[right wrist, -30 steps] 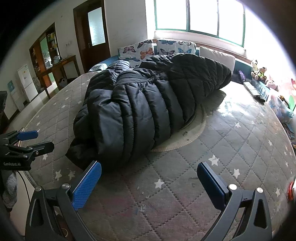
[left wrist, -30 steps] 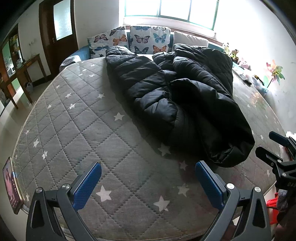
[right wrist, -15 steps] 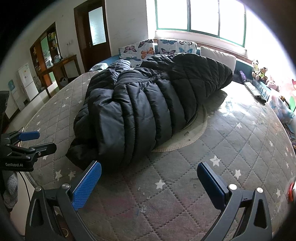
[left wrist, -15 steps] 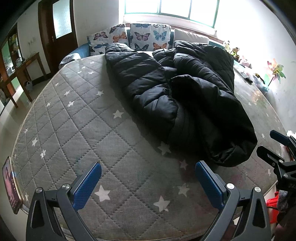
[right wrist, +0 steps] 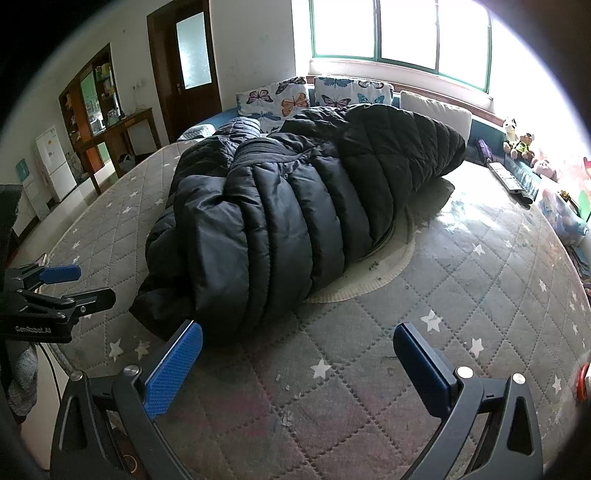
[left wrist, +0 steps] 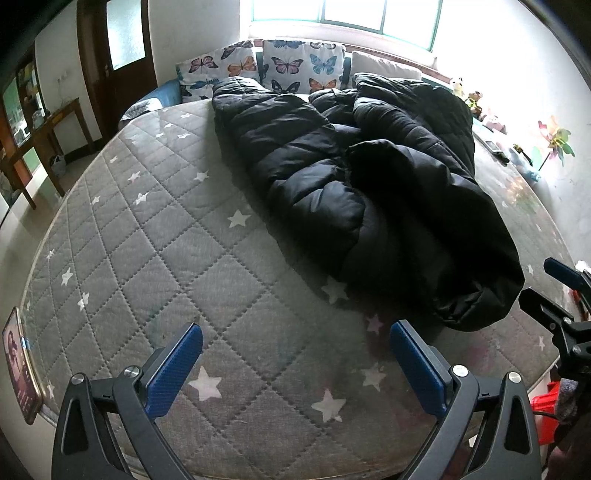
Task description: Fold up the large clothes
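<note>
A grey quilted mattress printed with white stars fills the middle of the room and serves as the landmark. At its far end lean two butterfly-print pillows with a plain cream cushion beside them, all under a green-framed window. Left of the mattress stand a dark wooden door, a wooden side table and a white fridge. Along its right edge sit stuffed toys, a remote control and a colourful pinwheel. A phone rests at its near-left rim.
</note>
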### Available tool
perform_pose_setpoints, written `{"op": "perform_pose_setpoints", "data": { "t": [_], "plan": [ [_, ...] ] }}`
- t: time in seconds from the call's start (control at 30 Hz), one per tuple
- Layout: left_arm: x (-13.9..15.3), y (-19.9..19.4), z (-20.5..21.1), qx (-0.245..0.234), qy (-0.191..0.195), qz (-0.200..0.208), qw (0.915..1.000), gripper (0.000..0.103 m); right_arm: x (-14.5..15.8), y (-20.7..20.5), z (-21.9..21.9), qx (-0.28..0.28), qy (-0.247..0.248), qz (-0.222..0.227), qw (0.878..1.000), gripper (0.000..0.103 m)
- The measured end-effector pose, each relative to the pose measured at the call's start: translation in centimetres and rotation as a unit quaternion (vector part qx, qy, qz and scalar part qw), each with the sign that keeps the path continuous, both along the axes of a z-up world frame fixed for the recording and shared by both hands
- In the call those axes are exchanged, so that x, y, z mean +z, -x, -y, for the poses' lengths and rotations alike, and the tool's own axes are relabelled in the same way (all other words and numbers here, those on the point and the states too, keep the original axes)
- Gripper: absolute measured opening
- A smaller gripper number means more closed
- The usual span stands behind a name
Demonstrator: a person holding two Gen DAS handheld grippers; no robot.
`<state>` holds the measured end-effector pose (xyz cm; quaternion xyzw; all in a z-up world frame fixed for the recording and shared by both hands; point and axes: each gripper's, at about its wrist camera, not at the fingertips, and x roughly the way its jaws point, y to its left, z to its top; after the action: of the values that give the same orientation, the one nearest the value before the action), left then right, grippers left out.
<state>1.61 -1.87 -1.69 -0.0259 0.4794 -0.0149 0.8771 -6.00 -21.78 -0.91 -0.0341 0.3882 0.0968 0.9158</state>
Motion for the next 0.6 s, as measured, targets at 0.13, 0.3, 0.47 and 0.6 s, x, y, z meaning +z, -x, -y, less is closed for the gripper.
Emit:
{"op": "perform_pose_setpoints", "data": {
  "t": [0.13, 0.3, 0.47, 0.6],
  "plan": [
    [-0.08, -0.12, -0.14, 0.000, 0.001, -0.001, 1.0000, 0.103, 0.17, 0.00, -0.07, 0.002, 0.000, 0.002, 1.000, 0.103],
    [-0.10, -0.15, -0.13, 0.001, 0.001, -0.003, 1.0000, 0.103, 0.33, -0.22, -0.23, 0.003, 0.001, 0.004, 1.000, 0.103],
    [-0.18, -0.30, -0.29, 0.001, 0.000, -0.005, 1.0000, 0.103, 0.37, -0.32, -0.32, 0.003, 0.001, 0.006, 1.000, 0.103],
    [-0.25, -0.47, -0.44, 0.001, -0.001, -0.005, 1.0000, 0.103, 0.45, -0.29, -0.32, 0.003, 0.001, 0.006, 1.000, 0.103]
  ]
}}
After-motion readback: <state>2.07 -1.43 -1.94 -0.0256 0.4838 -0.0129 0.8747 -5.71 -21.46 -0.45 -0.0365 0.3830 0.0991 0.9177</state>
